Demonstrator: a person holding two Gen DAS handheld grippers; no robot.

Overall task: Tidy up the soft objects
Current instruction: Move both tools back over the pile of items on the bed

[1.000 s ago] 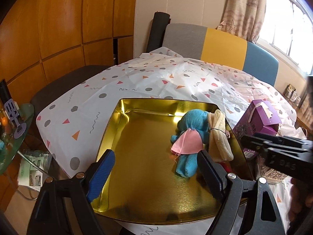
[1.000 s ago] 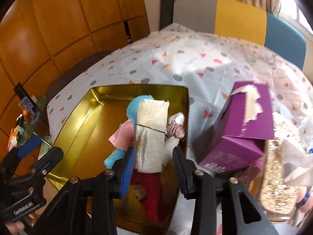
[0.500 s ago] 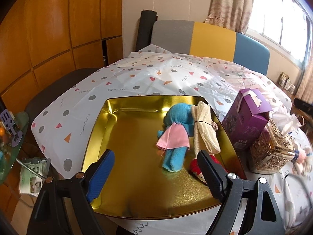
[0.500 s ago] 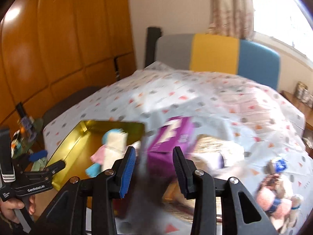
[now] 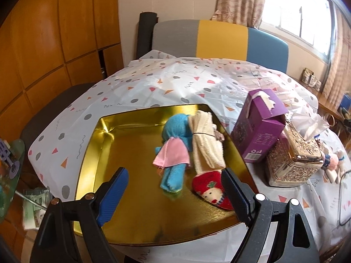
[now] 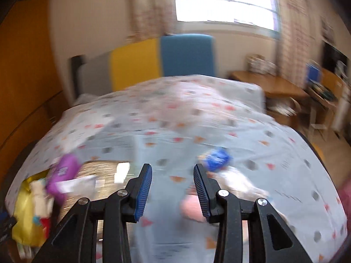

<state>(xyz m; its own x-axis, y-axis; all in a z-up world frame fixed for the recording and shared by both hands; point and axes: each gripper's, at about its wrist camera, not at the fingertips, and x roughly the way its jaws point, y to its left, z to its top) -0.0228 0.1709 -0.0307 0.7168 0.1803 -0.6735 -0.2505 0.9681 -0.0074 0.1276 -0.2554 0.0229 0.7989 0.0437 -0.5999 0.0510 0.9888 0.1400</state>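
tray [image 5: 103, 144]: three soft toys along right edge, left half bare | left gripper [image 5: 175, 192] wide, empty | right gripper [image 6: 172, 183] part-open, empty

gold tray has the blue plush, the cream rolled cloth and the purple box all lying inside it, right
Not quite. The blue plush and the cream rolled cloth lie inside the gold tray, but the purple box stands outside it, on the tablecloth beside the tray's right rim. The left wrist view shows this.

Blue plush [image 5: 175, 151], cream roll [image 5: 205, 144] (side by side), gold tray [image 5: 131, 199]
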